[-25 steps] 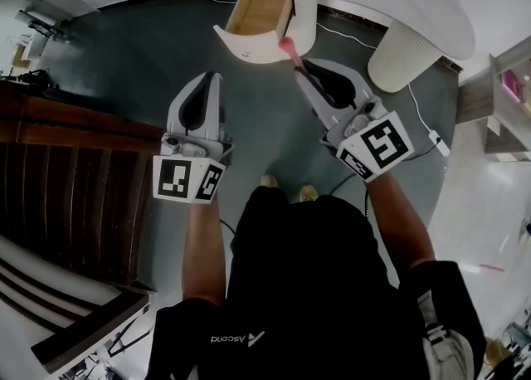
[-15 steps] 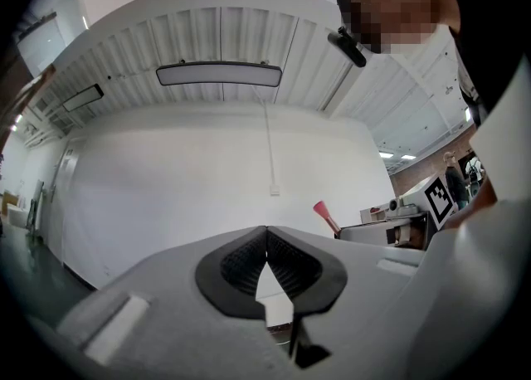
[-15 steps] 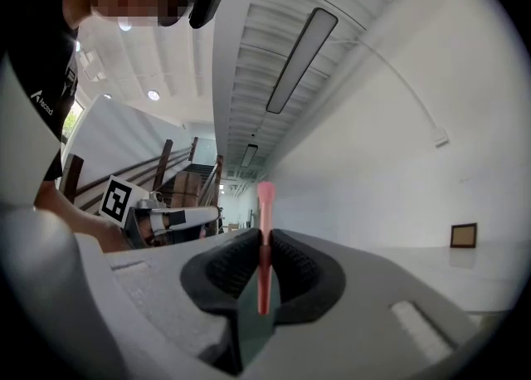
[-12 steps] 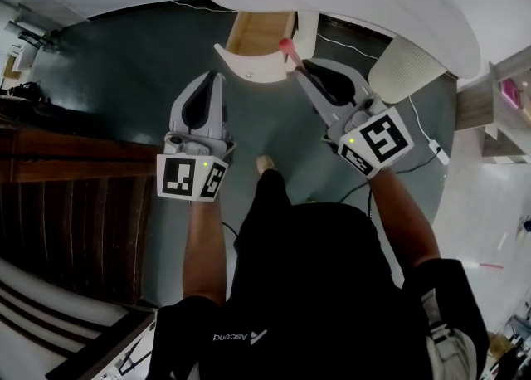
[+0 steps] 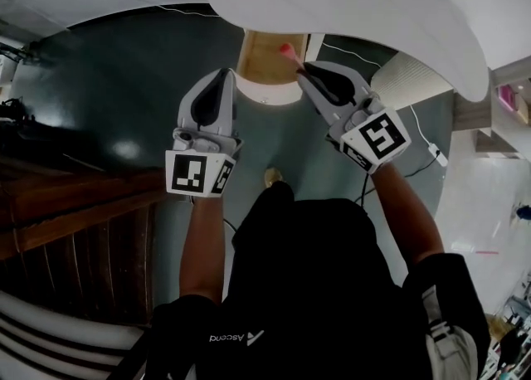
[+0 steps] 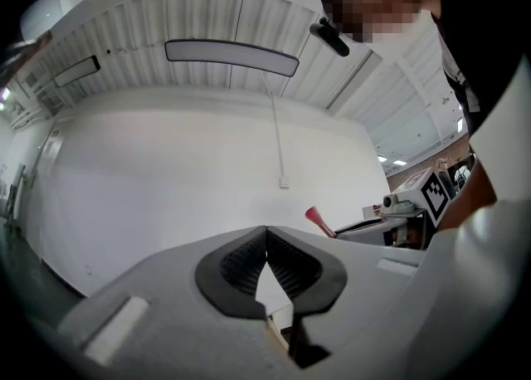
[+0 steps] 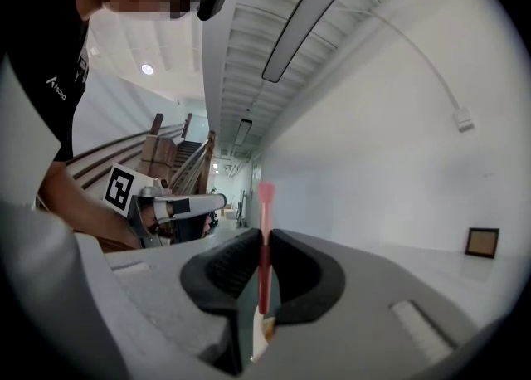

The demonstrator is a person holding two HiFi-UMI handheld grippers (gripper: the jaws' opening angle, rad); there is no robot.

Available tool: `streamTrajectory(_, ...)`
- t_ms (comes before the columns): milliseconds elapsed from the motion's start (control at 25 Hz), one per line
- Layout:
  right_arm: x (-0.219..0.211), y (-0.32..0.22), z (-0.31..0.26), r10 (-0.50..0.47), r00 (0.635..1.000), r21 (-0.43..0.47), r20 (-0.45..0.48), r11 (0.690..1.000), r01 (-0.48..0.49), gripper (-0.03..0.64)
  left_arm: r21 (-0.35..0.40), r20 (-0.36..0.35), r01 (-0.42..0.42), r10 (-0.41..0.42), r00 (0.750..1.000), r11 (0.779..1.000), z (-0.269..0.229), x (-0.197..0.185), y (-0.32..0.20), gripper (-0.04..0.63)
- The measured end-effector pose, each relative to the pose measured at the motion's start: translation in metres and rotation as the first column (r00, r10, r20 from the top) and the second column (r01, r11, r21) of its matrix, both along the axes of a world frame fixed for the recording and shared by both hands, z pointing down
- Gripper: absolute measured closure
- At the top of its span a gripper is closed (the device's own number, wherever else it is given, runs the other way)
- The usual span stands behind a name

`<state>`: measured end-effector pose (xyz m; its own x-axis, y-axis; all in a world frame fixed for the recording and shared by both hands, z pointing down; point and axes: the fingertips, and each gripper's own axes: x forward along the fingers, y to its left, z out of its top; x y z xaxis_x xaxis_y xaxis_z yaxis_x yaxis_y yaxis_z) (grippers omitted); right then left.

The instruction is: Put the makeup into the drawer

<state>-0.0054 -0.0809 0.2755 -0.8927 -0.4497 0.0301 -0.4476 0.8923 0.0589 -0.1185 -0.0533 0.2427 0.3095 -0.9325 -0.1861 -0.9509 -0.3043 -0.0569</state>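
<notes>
In the head view a slim pink-red makeup stick [image 5: 287, 51] pokes forward out of my right gripper [image 5: 303, 71], which is shut on it; the stick's tip lies over the open drawer [image 5: 259, 61]. The drawer has a wooden inside and a curved white front, and it juts from under the white tabletop [image 5: 348, 5]. The right gripper view shows the makeup stick [image 7: 265, 246] upright between the pads of the right gripper [image 7: 265, 241]. My left gripper [image 5: 222, 74] hovers just left of the drawer, shut and empty. In the left gripper view the left gripper [image 6: 266, 233] has its pads meeting.
A white ribbed table leg [image 5: 408, 78] stands right of the drawer. A power strip [image 5: 437, 148] and cables lie on the dark floor at the right. Dark wooden stairs [image 5: 75, 212] fill the left side. The person's foot [image 5: 271, 176] is below the drawer.
The person has stepped towards the table, so the drawer is closer. Both grippers have moved forward, and the stick's tip has gone from the drawer's front edge to over its inside.
</notes>
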Motion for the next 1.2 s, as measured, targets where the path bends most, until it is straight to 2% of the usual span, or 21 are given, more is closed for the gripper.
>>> streamTrajectory(280,-0.052,-0.056,0.044,-0.005,0.989,-0.011,-0.151,1.000,0.004,0.565,-0.017,-0.019,-0.037,0.036,0.999,0.999,0.030,-0.041,-0.055,0.586)
streamTrajectory(600,-0.083,-0.121,0.127,-0.068,0.937,-0.092,-0.344,0.995,0.039,0.565,-0.047,-0.039,-0.037,0.035,0.999,0.998,0.071,-0.059,-0.118,0.584)
streamTrajectory(880,-0.113,-0.159,0.210,-0.169,0.857,-0.172,-0.486,0.980,0.096,0.565,-0.083,-0.054,0.017,-0.021,0.998,0.996,0.104,-0.080,-0.157,0.584)
streamTrajectory(1200,-0.134,-0.188,0.313,-0.285,0.702,-0.258,-0.652,0.955,0.148,0.565,-0.115,-0.063,0.047,-0.054,0.997,0.992,0.141,-0.096,-0.190,0.584)
